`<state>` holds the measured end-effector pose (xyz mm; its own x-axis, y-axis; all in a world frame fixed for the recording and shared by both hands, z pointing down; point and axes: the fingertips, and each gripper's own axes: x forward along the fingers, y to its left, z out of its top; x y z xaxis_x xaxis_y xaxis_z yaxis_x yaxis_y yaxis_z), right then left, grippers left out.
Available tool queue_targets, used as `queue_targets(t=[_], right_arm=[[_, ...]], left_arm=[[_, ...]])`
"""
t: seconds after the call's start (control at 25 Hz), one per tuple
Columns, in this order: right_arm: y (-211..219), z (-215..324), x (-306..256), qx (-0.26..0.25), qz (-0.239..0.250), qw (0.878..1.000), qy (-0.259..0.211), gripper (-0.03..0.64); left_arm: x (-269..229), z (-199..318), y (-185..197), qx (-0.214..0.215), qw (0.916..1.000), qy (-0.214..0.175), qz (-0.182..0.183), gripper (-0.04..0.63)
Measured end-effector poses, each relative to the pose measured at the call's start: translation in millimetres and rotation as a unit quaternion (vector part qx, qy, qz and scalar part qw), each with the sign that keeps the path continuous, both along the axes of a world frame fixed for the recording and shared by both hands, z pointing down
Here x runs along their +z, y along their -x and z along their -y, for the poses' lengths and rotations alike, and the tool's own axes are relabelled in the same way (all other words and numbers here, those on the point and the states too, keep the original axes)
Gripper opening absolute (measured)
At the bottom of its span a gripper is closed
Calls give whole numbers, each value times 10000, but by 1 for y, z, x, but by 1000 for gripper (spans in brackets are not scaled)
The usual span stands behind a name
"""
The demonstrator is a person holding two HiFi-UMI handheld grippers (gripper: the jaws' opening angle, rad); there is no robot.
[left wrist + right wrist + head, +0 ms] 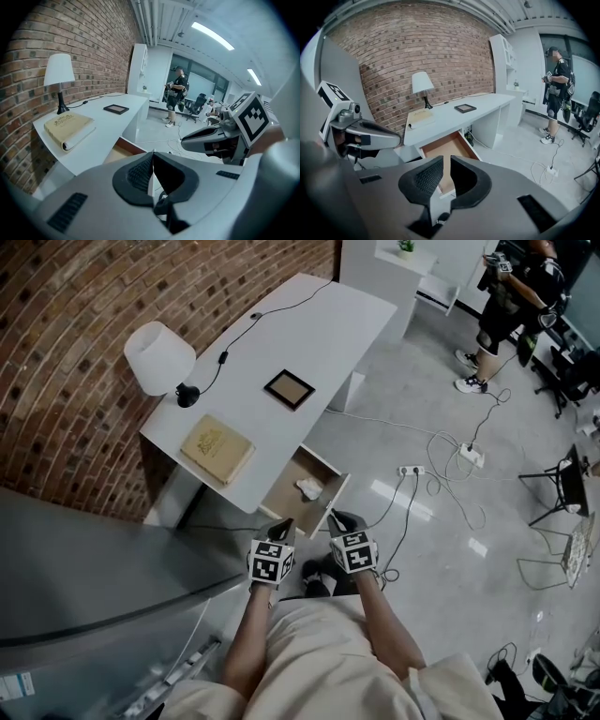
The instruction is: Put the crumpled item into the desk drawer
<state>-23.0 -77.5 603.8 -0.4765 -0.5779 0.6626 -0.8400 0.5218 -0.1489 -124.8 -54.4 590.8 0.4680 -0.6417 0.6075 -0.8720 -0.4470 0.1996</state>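
Evidently little remains: the left gripper point(284, 526) has its jaws pressed together on nothing, and the right gripper point(339, 519) shows a narrow, empty gap. Just beyond them, the crumpled item point(309, 488) lies inside the open desk drawer point(284, 488). The drawer is not yet shut.

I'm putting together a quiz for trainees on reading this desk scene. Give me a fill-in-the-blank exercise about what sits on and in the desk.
1. The crumpled item lies in the drawer, which stands ____.
2. The lamp has a shade coloured ____.
3. The wall behind the desk is made of ____.
4. Lying flat beside the lamp is a tan ____.

Missing words: open; white; brick; book.
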Motion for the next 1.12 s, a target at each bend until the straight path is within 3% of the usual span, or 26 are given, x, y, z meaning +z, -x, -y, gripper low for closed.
queue_targets(t=[0.68,1.12], right_arm=[[3,-3,-4,-336,-232,9990,-161,48],[4,-9,0,-248,-13,9997,-3,26]], left_arm=[[2,0,-2,-17,9999,69,-80,17],[5,-4,0,-37,9999,84,-99,17]])
